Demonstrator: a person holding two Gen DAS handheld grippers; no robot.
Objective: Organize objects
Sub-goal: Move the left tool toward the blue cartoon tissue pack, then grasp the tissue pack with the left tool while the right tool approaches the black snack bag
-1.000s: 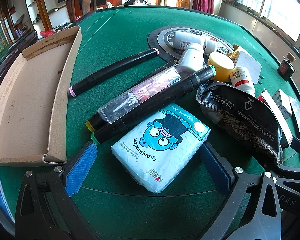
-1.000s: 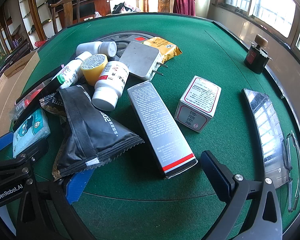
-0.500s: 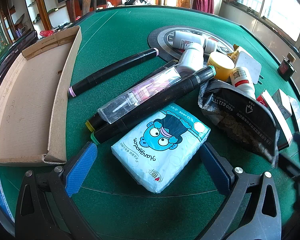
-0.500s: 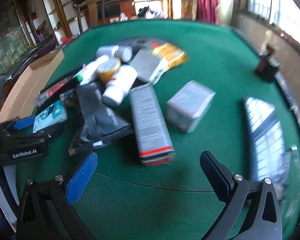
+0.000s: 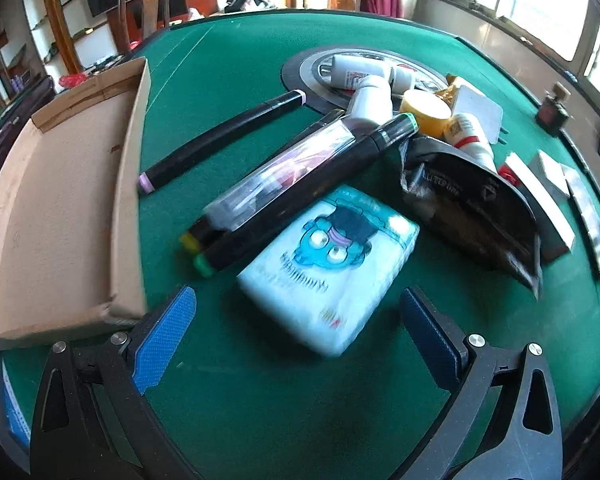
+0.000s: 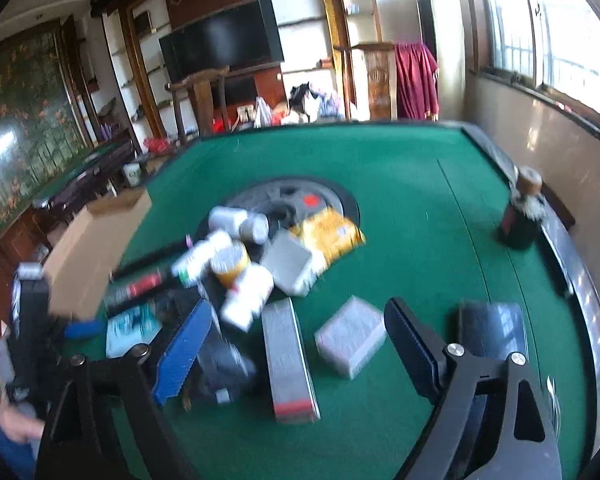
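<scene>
Two black markers with coloured end caps point(image 5: 300, 196) lie side by side on the green felt bench point(image 5: 300, 400), with a clear plastic tube point(image 5: 284, 176) resting on top of them. Just in front of them sits a pale blue tissue pack printed with a cartoon face point(image 5: 328, 276), touching the nearer marker along one edge. The left gripper point(image 5: 298, 328) hovers over that pack with its blue-padded fingers point(image 5: 164, 336) spread wide on either side, pressing on nothing. A third black marker with pink caps point(image 5: 220, 144) lies apart, nearer the shallow open cardboard tray point(image 5: 60, 208) at the bench's left edge. To the right a crumpled black foil pouch point(image 5: 472, 208) leans against a long grey carton with a red stripe point(image 5: 540, 200). Behind them crowd white pill bottles point(image 5: 372, 96), a yellow-lidded jar point(image 5: 424, 108) and a white square adapter point(image 5: 478, 110), partly over the dark round centre plate point(image 5: 308, 76).

The right gripper point(image 6: 296, 340) hangs above the long carton and a small white box point(image 6: 350, 336); its fingers are closing but hold nothing between them. A dark bottle with a cork stopper point(image 6: 522, 212) stands alone by the bench's right rim.
</scene>
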